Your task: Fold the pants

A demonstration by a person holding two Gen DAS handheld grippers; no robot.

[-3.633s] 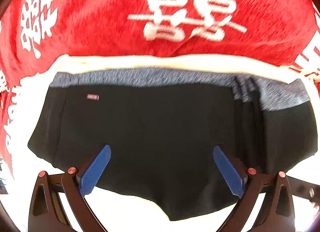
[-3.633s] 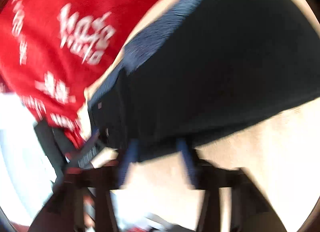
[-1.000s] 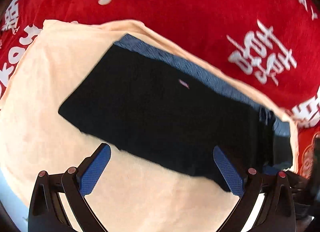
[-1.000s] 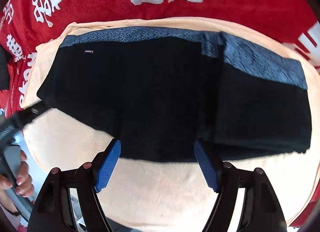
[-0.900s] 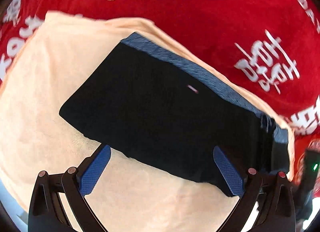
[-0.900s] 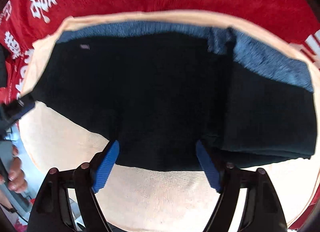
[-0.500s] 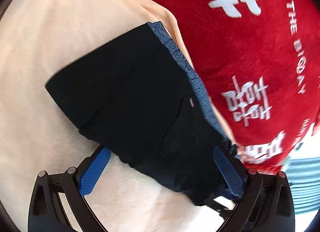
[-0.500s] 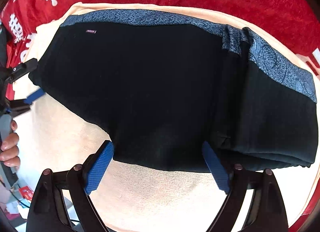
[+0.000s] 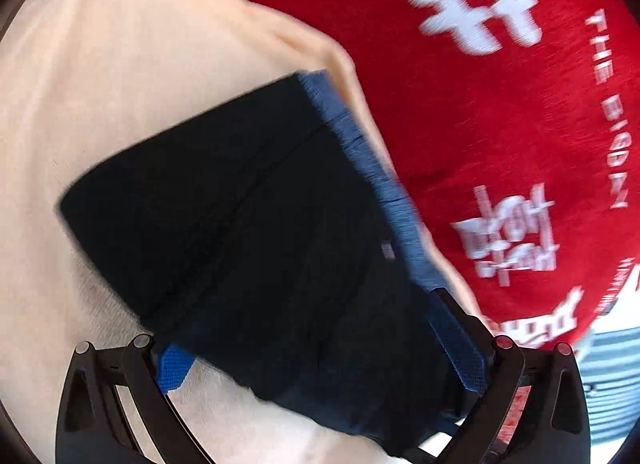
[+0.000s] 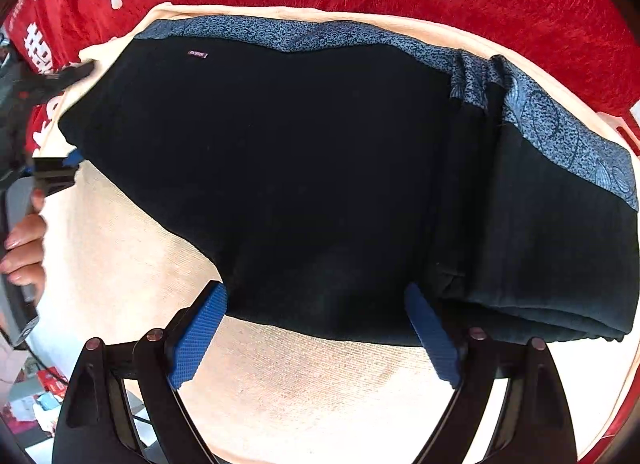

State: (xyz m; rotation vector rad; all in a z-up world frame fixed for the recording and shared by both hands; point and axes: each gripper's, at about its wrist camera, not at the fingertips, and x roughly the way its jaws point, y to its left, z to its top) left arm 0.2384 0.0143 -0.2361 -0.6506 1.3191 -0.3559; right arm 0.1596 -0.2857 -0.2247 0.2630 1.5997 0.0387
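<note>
Both grippers stand wide apart over the black pants (image 10: 320, 184), and neither presses on the cloth. From the right wrist view, the right gripper (image 10: 316, 328) has its blue pads (image 10: 198, 338) spread at the near hem of the pants, the hem lying between them without being pinched. From the left wrist view, the left gripper (image 9: 322, 352) straddles one end of the pants (image 9: 256, 232), its blue pads (image 9: 460, 344) on either side of the dark fabric with space left; this view is blurred, so whether a pad brushes the cloth cannot be told.

Spread flat, the pants rest on a peach towel (image 10: 320, 384), which lies on a red cloth with white characters (image 10: 540, 4). A speckled blue waistband (image 10: 280, 36) runs along the far edge of the pants, and a small label (image 10: 198, 54) sits just below it near the left end. At the right end of the pants the fabric is doubled over itself. Left of the pants, a person's hand (image 10: 24, 252) grips the left gripper's handle.
</note>
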